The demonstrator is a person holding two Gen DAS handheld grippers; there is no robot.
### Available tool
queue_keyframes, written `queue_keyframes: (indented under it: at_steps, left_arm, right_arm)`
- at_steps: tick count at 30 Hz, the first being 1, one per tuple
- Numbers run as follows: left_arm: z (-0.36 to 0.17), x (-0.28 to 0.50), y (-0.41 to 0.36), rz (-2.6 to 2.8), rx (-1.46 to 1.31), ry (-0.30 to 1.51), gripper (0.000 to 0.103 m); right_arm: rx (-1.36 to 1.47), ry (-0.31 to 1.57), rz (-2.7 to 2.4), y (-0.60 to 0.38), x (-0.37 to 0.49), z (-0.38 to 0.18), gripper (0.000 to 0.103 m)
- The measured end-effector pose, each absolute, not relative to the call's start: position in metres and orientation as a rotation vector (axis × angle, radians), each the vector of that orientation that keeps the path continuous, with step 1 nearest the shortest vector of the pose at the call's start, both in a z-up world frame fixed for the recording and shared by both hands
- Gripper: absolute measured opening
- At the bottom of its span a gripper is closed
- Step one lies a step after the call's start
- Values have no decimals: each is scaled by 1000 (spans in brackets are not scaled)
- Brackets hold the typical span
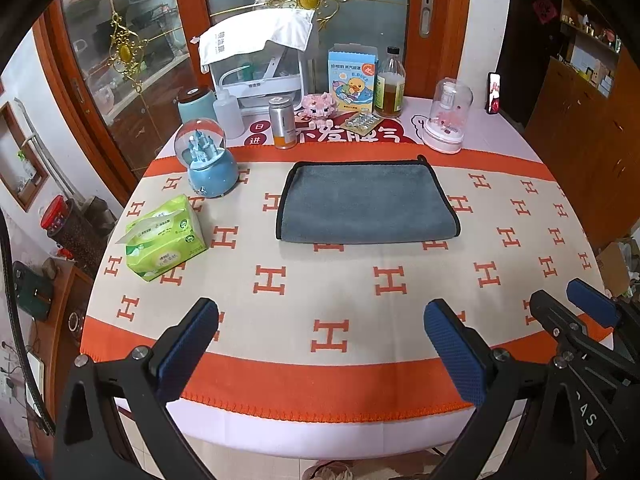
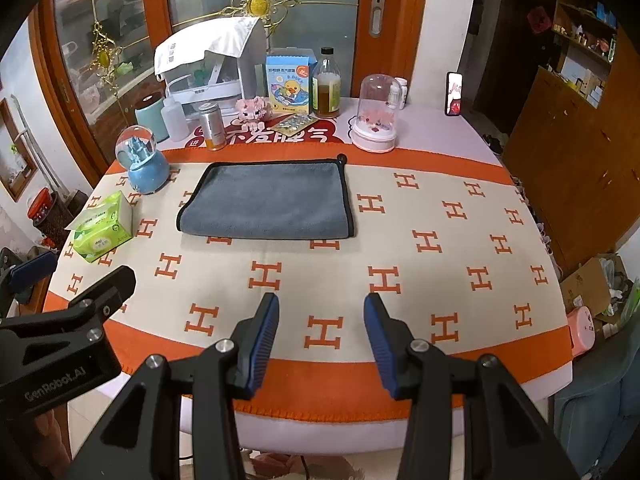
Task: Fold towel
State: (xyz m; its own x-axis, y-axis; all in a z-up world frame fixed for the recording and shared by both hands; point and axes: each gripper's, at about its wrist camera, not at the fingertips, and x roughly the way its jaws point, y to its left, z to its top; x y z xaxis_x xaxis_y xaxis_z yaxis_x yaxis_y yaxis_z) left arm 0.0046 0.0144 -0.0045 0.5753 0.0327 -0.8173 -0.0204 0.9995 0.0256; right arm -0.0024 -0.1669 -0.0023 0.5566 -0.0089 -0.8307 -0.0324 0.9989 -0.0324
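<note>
A grey towel point(image 1: 366, 202) with black edging lies flat on the table, folded into a rectangle with the rounded fold at its near edge; it also shows in the right wrist view point(image 2: 270, 200). My left gripper point(image 1: 320, 320) is open and empty, held over the table's near edge, well short of the towel. My right gripper point(image 2: 320, 316) is open and empty, also at the near edge, to the right of the left one. The right gripper shows in the left wrist view point(image 1: 576, 308); the left gripper shows in the right wrist view point(image 2: 76, 280).
The table point(image 1: 360, 360) has an orange and cream H-pattern cloth. A green tissue pack point(image 1: 166, 238) and blue snow globe point(image 1: 208, 160) sit left of the towel. Behind it stand a can point(image 1: 283, 122), box point(image 1: 352, 80), bottle point(image 1: 390, 84) and glass dome point(image 1: 448, 114).
</note>
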Motion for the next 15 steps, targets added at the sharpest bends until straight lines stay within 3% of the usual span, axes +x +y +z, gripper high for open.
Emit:
queue_keyframes:
  at_steps: [15]
  left_arm:
    - [-5, 6, 14, 31, 15, 958, 102]
  right_arm:
    - [-50, 987, 10, -167, -4, -2, 45]
